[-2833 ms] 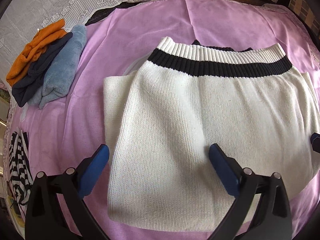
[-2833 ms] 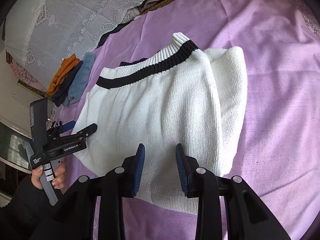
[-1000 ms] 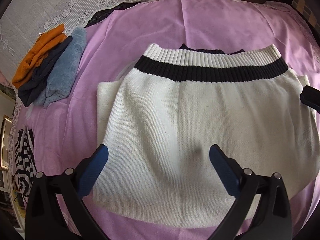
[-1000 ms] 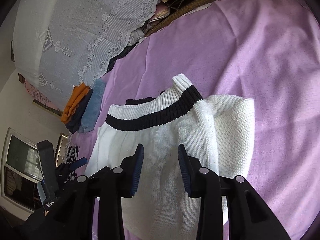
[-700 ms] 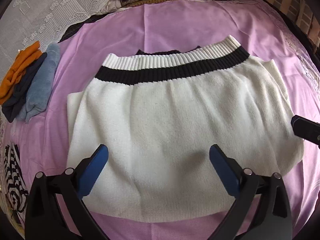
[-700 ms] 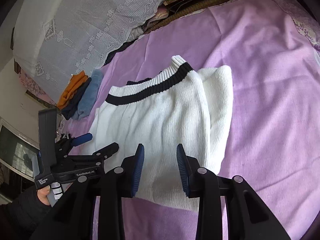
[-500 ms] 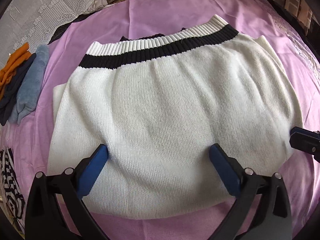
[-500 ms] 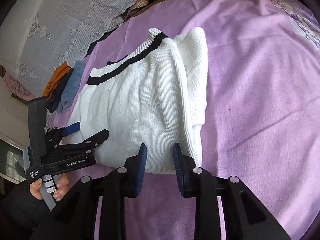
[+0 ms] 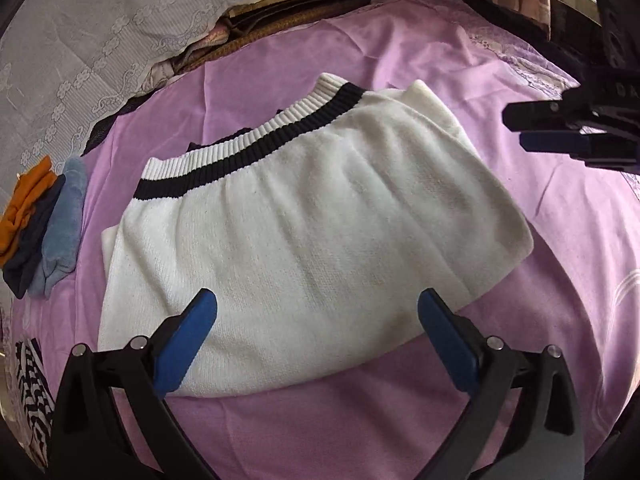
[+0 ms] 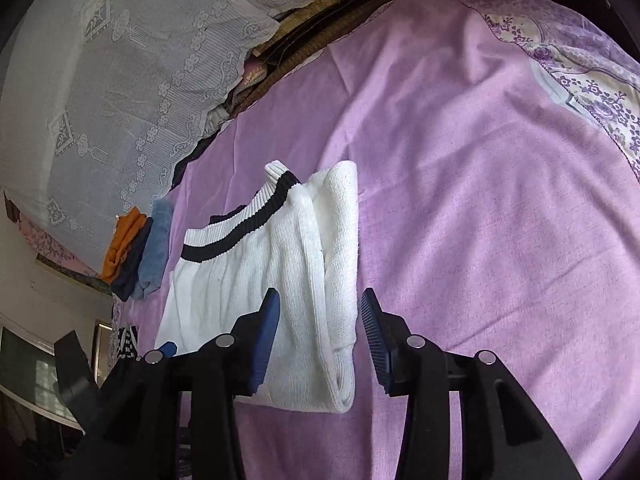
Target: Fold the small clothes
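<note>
Sweater: a white knit sweater lies folded on the bed, near the middle of the purple sheet.
Sweater edge: a ribbed band with one black stripe runs along its far side.
Sweater side: in the right wrist view the folded sleeve part lies flat along the right side of the sweater.
Left gripper: the left gripper hangs above the near edge of the sweater.
Left fingers: the blue fingers stand wide apart, and nothing is between them but the air over the sweater.
Right gripper: the right gripper hangs over the near right corner of the sweater.
Right fingers: its blue fingers are partly apart and have just been opening. The corner shows in the gap, but the pads do not press on it.
Right gripper from the other side: in the left wrist view it pokes in at the right edge, apart from the sweater.
Small pile: an orange cloth, a dark blue cloth and a light blue cloth lie side by side, touching, at the left of the bed, well apart from the sweater.
Striped cloth: a black and white striped cloth lies at the near left edge.
Lace cover: a white lace cover lies over the stuff past the far left side of the bed.
Flower quilt: a purple flower quilt shows at the far right.
</note>
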`<state>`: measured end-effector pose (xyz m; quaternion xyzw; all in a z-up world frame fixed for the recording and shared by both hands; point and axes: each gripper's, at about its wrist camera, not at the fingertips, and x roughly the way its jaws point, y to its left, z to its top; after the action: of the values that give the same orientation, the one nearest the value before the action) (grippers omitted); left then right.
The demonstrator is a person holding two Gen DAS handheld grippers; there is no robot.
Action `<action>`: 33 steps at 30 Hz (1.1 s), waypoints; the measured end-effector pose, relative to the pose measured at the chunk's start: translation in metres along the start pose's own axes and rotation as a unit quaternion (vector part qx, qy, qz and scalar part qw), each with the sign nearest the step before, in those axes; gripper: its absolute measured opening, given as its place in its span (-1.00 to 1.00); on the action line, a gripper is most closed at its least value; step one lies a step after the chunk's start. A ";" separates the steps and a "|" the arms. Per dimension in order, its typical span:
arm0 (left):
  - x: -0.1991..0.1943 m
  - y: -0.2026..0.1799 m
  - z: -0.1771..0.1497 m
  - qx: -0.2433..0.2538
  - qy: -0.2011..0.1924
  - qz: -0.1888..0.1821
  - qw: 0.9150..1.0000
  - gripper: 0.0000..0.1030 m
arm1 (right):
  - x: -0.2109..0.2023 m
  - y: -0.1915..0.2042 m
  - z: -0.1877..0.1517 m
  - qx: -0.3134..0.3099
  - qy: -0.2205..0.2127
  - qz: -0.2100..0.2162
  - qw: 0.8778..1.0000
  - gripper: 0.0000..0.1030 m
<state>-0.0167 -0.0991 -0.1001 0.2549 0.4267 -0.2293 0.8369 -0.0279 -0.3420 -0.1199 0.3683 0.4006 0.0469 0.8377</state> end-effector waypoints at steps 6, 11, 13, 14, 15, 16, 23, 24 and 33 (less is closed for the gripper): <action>-0.015 -0.054 -0.007 0.076 -0.039 -0.001 0.996 0.90 | 0.009 -0.008 0.019 0.007 0.004 0.016 1.000 -0.10; -0.018 -0.092 -0.005 0.114 -0.066 0.004 0.991 0.90 | 0.019 -0.012 0.028 -0.001 0.017 0.017 1.000 -0.10; -0.019 -0.106 -0.003 0.130 -0.078 0.008 0.988 0.90 | 0.023 -0.016 0.032 0.002 0.023 0.021 1.000 -0.10; -0.019 -0.112 -0.002 0.138 -0.083 0.009 0.987 0.90 | 0.025 -0.017 0.034 0.004 0.026 0.023 0.999 -0.10; -0.018 -0.118 -0.001 0.144 -0.086 0.009 0.986 0.90 | 0.027 -0.018 0.036 0.005 0.029 0.024 0.999 -0.10; -0.017 -0.123 0.000 0.149 -0.088 0.010 0.985 0.90 | 0.029 -0.020 0.038 0.004 0.031 0.024 0.999 -0.10; -0.017 -0.095 0.015 0.079 -0.070 -0.015 0.994 0.90 | 0.040 -0.025 0.045 0.008 0.047 0.037 0.998 0.02; -0.017 -0.080 0.019 0.053 -0.065 -0.016 0.996 0.90 | 0.043 -0.025 0.044 0.009 0.049 0.039 0.998 0.02; 0.033 0.099 0.033 -0.220 0.012 0.015 0.975 0.89 | 0.063 -0.018 0.038 0.023 0.061 0.048 0.997 0.12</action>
<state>0.0799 -0.0498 -0.0878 0.0736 0.4726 -0.1136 0.8708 0.0375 -0.3530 -0.1562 0.4025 0.4339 0.1007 0.7998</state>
